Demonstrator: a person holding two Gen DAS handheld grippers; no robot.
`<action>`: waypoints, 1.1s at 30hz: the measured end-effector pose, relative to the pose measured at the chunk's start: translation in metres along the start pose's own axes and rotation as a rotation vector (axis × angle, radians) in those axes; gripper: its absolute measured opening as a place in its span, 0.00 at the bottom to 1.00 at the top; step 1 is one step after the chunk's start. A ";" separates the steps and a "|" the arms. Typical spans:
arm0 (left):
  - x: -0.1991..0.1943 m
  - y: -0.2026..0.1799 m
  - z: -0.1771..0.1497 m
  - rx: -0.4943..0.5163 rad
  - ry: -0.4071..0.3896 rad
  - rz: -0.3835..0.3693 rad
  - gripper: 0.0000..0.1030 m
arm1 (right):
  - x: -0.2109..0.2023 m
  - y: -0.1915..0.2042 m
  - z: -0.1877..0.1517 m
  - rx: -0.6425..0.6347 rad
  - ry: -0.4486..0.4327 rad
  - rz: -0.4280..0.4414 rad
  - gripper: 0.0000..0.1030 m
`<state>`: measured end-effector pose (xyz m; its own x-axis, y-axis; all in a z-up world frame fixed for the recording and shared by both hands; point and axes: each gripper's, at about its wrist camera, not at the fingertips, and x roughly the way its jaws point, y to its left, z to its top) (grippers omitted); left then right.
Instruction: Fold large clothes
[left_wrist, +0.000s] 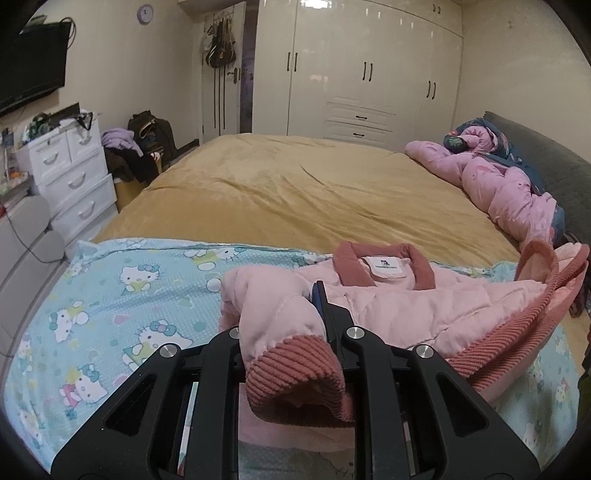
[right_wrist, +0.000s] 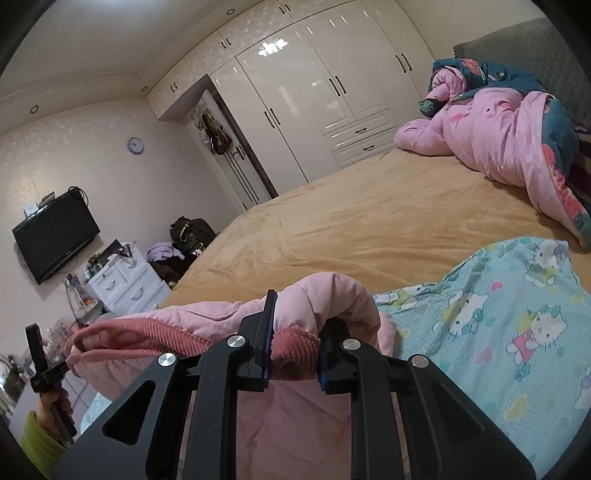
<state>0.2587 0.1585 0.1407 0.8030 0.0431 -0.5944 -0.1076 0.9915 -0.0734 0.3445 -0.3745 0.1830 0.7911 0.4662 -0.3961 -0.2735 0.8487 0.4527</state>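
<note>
Both tongs, left (left_wrist: 291, 325) and right (right_wrist: 295, 332), clamp the pink jacket's (left_wrist: 406, 306) ribbed cuffs. Its body lies at twelve to two o'clock of the left tongs. The collar label (left_wrist: 386, 266) is unreadable.

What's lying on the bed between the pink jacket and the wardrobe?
Only bare tan bedspread separates the pink jacket from the wardrobe, shown in the left wrist view.

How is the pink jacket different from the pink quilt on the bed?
The jacket lies near, on the cartoon-cat sheet; the quilt is heaped by the headboard. The jacket has ribbed, darker pink trim; the quilt has dark floral backing. Both are pink and padded.
</note>
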 end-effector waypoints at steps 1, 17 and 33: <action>0.003 0.002 0.000 -0.009 0.002 -0.004 0.11 | 0.004 -0.002 0.001 0.012 0.006 -0.003 0.16; 0.065 0.012 -0.004 -0.042 0.043 0.011 0.12 | 0.078 -0.014 0.002 0.006 0.095 -0.117 0.16; 0.115 0.009 -0.021 -0.065 0.131 0.029 0.14 | 0.153 -0.047 -0.023 0.172 0.218 -0.186 0.21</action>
<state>0.3372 0.1696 0.0548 0.7162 0.0513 -0.6960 -0.1709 0.9798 -0.1036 0.4653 -0.3374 0.0826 0.6782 0.3658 -0.6374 -0.0246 0.8781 0.4778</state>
